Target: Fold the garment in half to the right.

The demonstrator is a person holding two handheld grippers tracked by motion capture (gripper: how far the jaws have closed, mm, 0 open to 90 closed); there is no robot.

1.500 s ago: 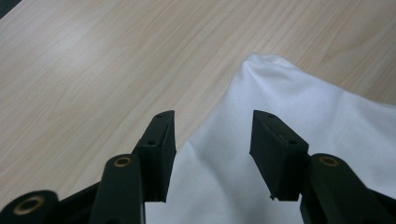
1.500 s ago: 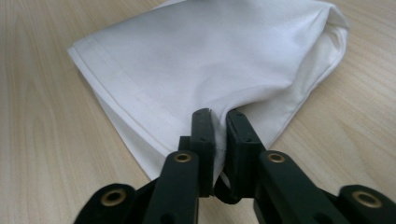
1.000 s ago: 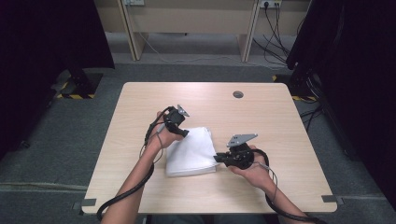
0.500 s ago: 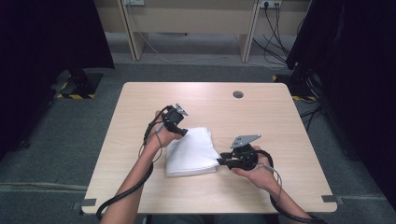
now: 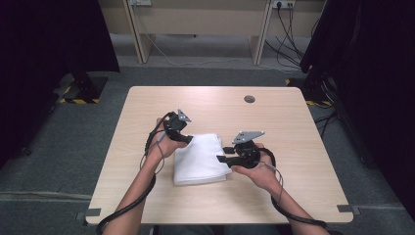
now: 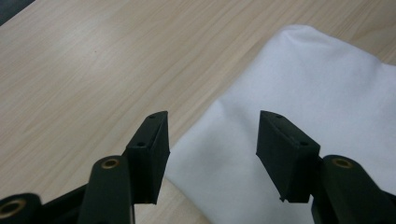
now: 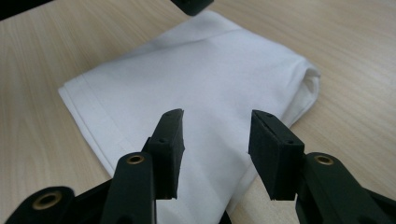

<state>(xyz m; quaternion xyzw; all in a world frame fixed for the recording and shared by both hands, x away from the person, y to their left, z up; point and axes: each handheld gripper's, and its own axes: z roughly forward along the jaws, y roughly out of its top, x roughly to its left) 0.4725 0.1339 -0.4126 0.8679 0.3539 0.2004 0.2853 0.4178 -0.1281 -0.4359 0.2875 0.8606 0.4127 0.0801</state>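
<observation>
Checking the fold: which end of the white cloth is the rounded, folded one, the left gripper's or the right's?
The end by the left gripper: the cloth rolls over there.

White cloth (image 5: 199, 159) soft, matt, table (image 5: 293, 137) smooth pale wood-grain

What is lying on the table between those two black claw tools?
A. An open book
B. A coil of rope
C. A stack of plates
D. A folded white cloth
D. A folded white cloth lies flat on the wooden table, with the left gripper at its far left corner and the right gripper at its right edge.
</observation>
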